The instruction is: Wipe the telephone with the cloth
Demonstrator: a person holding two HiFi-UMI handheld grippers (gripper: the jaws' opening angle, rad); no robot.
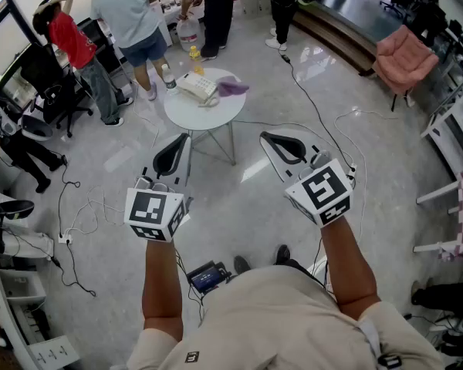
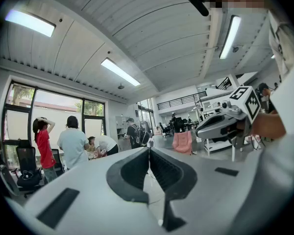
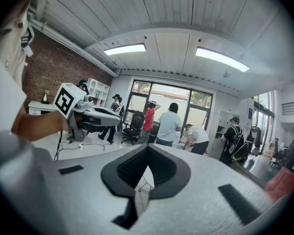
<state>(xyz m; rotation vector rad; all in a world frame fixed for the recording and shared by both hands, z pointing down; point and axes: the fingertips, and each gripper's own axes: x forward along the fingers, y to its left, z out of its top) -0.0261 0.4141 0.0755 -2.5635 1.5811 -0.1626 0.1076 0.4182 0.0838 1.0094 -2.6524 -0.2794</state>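
A white telephone (image 1: 197, 85) and a purple cloth (image 1: 233, 88) lie side by side on a small round white table (image 1: 204, 112), far ahead of me in the head view. Both grippers are held up well short of the table, over bare floor. My left gripper (image 1: 185, 137) is shut with nothing in it, and its pads meet tip to tip in its own view (image 2: 148, 150). My right gripper (image 1: 265, 136) is likewise shut and empty (image 3: 147, 146). Neither gripper view shows the telephone or the cloth.
Several people stand just behind the table (image 1: 131, 14). A clear bottle (image 1: 168, 75) stands on the table's left edge, and a water jug (image 1: 187, 33) sits on the floor beyond. Cables (image 1: 309, 102) trail across the floor. A pink armchair (image 1: 405, 56) is far right, an office chair (image 1: 50, 83) left.
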